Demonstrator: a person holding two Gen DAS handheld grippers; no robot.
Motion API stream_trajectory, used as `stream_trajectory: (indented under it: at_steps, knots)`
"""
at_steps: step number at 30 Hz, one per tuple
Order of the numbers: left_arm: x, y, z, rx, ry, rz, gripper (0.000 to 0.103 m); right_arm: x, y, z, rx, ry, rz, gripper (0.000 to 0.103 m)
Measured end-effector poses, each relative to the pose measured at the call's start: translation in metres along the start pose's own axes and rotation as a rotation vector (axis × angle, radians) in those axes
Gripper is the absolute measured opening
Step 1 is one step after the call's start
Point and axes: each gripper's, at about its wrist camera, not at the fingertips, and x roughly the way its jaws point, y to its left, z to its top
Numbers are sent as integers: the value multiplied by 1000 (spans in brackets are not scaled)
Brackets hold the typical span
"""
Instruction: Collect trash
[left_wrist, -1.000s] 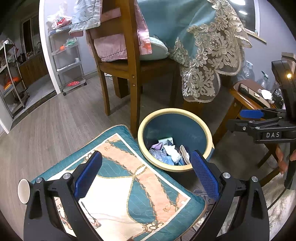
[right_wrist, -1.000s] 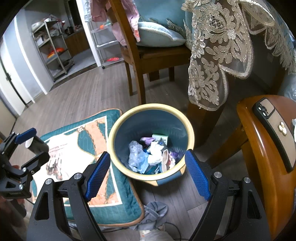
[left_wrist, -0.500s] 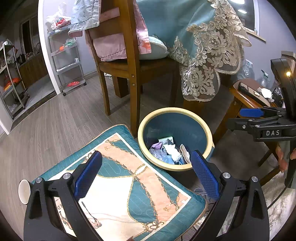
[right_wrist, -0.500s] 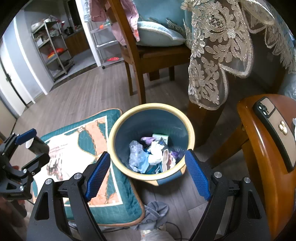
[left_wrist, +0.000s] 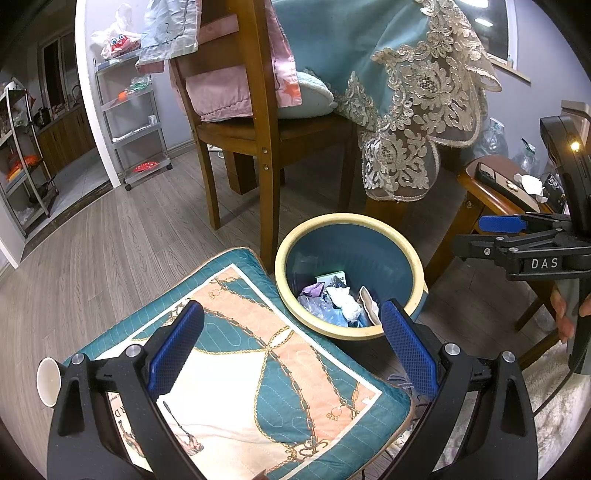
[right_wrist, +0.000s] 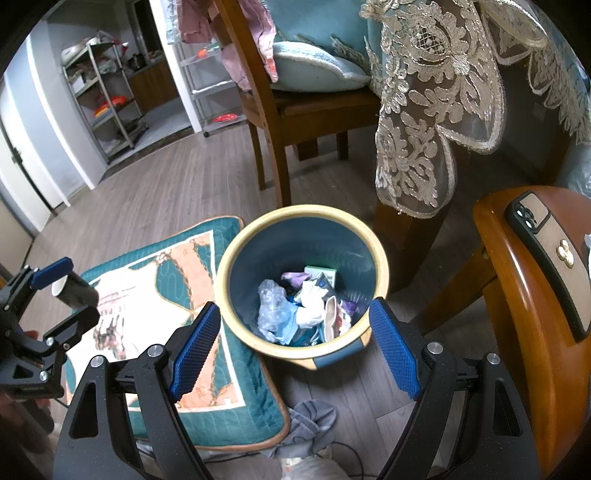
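The wooden floor (right_wrist: 155, 184) carries everything here, and the largest piece on it is the teal patterned cushion (left_wrist: 258, 354), lying flat with its far corner touching the trash bin (right_wrist: 380, 258). The bin stands upright between the cushion and the wooden stool (right_wrist: 517, 295) at the right edge, its blue inside already holding a heap of trash (right_wrist: 303, 314): crumpled plastic, tissue, a small box and wrappers, so much of the collecting looks done. What seems left, as far as the views show, is a white paper cup (left_wrist: 48, 380) lying on its side off the cushion's left edge, and perhaps the crumpled white tissue (left_wrist: 530, 182) on the stool top beside a phone (right_wrist: 546, 258); a grey cloth (right_wrist: 310, 421) at the cushion's near corner may or may not count. The left gripper (left_wrist: 291, 347) hangs above the cushion with its jaws spread wide and nothing between them; the right gripper (right_wrist: 295, 347) hovers over the bin's near rim, equally wide and empty.
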Motion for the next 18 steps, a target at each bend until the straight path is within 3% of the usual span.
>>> stream_trajectory:
  at_steps: [18]
  knots:
    - [-2,-2,-3,22,-1,-5,95,0,1,-3,10,2,4,83]
